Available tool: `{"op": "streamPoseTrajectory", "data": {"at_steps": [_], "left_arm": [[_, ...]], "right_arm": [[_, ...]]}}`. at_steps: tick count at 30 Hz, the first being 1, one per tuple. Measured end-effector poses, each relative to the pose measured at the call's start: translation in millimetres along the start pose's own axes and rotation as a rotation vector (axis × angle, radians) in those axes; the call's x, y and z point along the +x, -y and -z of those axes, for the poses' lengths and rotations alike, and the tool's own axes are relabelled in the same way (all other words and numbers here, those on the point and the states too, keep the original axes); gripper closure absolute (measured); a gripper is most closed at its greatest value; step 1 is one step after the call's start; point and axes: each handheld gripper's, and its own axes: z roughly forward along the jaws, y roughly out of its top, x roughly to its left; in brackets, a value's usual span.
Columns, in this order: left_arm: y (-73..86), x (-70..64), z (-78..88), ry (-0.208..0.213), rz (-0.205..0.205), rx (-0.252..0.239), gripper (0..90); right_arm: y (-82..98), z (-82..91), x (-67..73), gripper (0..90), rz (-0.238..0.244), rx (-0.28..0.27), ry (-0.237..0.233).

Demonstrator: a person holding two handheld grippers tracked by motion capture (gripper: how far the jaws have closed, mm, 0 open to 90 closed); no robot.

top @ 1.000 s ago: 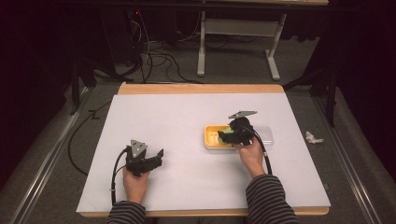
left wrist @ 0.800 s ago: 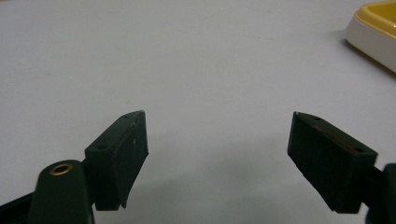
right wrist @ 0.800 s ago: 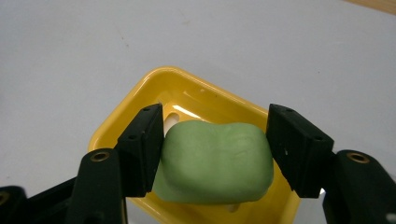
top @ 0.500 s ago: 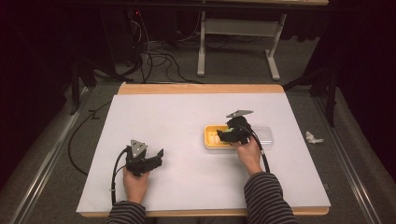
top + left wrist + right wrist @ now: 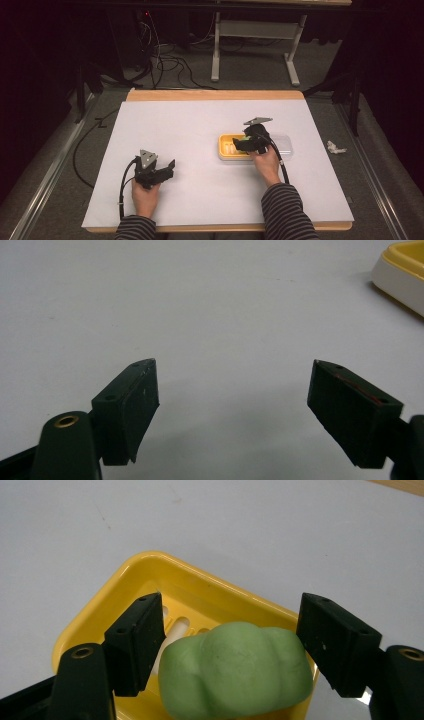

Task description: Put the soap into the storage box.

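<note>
Your right hand-held gripper (image 5: 230, 645) hangs over the yellow plastic soap dish (image 5: 150, 580), which sits toward the right edge of the white-covered table (image 5: 200, 130), about midway between the near and far edges; a clear plastic lid (image 5: 284, 145) lies touching the dish on the side toward the right edge. The lumpy pale-green bar of soap (image 5: 235, 672) lies in the dish; in the right gripper view it sits between your two black jaws, with a narrow gap showing at each pad, so the jaws stand spread around the soap and do not pinch it; they have just been opening, with the soap between them. In the high view the right hand-held gripper (image 5: 247, 142) covers the middle of the dish, and your right hand (image 5: 266, 162) lies just on the near side of it.

Your left hand-held gripper (image 5: 232, 410) rests low over the bare table near the near-left corner, well apart from the dish; its jaws are spread wide with nothing between them, and the left gripper view catches a corner of the yellow dish (image 5: 402, 270) at its upper right. In the high view the left hand-held gripper (image 5: 152, 170) points toward the dish, your left hand (image 5: 145, 197) behind it by the near edge; a small crumpled white scrap (image 5: 335, 147) lies on the floor beyond the right edge.
</note>
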Motion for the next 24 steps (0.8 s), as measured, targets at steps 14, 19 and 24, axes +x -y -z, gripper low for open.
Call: {"op": "streamPoseTrajectory", "data": {"at_steps": [14,19,24], "left_arm": [[-0.1,0.1,0.0,-0.001,0.002,-0.001,21.3],[-0.1,0.1,0.1,0.0,0.002,-0.001,21.2],[-0.1,0.1,0.0,0.0,0.003,0.0,21.2]], "right_arm": [[-9.1,-12.4,10.0,44.8,0.063,0.031,0.019],[-8.8,-11.1,8.8,41.0,0.05,0.023,0.007],[-8.7,1.7,2.7,33.9,0.031,-0.002,0.016]]}}
